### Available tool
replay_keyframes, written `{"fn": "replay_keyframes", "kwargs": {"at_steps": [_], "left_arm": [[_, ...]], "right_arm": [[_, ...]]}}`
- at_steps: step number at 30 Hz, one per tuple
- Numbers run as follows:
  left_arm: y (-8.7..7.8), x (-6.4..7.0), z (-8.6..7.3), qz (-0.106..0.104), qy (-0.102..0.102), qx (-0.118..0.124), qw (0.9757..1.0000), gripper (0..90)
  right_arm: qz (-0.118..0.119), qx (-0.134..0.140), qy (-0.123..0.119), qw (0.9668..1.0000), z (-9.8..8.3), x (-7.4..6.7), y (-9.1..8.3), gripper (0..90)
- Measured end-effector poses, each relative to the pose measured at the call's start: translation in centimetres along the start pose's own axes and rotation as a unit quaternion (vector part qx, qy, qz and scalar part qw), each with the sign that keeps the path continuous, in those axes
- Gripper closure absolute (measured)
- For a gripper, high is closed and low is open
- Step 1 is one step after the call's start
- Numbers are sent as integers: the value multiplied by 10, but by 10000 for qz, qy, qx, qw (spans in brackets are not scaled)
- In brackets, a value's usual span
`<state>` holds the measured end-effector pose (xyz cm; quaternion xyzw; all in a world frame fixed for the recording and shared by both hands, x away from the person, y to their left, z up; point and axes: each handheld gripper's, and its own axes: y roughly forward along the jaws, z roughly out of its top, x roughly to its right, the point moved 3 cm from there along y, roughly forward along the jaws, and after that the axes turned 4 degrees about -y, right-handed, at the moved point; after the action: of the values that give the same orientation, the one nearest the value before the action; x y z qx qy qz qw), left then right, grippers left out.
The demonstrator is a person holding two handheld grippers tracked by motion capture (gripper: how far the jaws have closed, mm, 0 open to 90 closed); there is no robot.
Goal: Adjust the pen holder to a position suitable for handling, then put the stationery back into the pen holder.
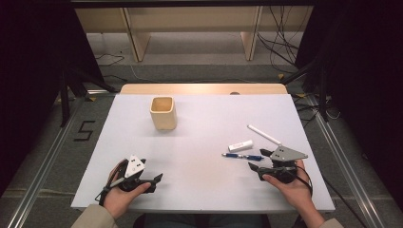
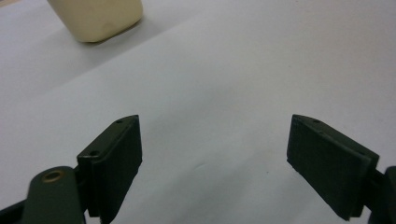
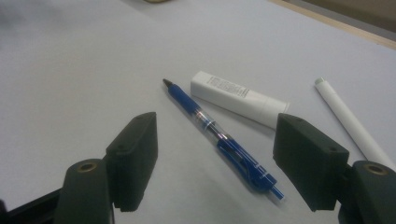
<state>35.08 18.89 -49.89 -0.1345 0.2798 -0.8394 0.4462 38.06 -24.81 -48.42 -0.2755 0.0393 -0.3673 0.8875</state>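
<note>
Black jaws rose from the bottom of the right gripper view, set wide apart and holding nothing. Between them, lying flat on the white table (image 3: 70,70), was the blue pen (image 3: 219,135), running from its dark tip at upper centre down to its clip end near the lower right jaw, untouched by either pad. In the high view the right gripper (image 1: 259,160) sat at the lower right of the frame, with the blue pen (image 1: 243,156) just to its left.

Just beyond the pen lay a white tube (image 3: 238,98) (small print on it, too fine to read), near the pen but apart from it. A white stick (image 3: 351,122) lay further to the right, its lower end hidden behind the right jaw. Nothing stood between the jaws and the pen.

At the lower left of the high view, the left gripper (image 1: 153,183) rested in the person's hand, jaws also spread wide and empty over bare table. A cream cup (image 1: 163,113) stood upright at upper centre, well apart from both grippers; in the left gripper view the cup (image 2: 100,18) was cut off by the top edge of the frame.
</note>
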Motion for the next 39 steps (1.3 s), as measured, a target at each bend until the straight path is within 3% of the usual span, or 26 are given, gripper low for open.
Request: {"fn": "replay_keyframes", "kwargs": {"at_steps": [22,31,33,39], "left_arm": [[-1,0,1,23,-75,82,9999,178],[0,0,1,3,-91,84,9999,181],[-1,0,1,0,-102,78,9999,181],[0,0,1,16,-81,60,9999,181]], "right_arm": [[-129,-9,-7,9999,2,2,-1,312],[-268,-61,89,9996,3,11,-3,376],[-343,-125,74,9993,5,15,-3,425],[-608,-392,36,9974,14,36,-1,501]]}}
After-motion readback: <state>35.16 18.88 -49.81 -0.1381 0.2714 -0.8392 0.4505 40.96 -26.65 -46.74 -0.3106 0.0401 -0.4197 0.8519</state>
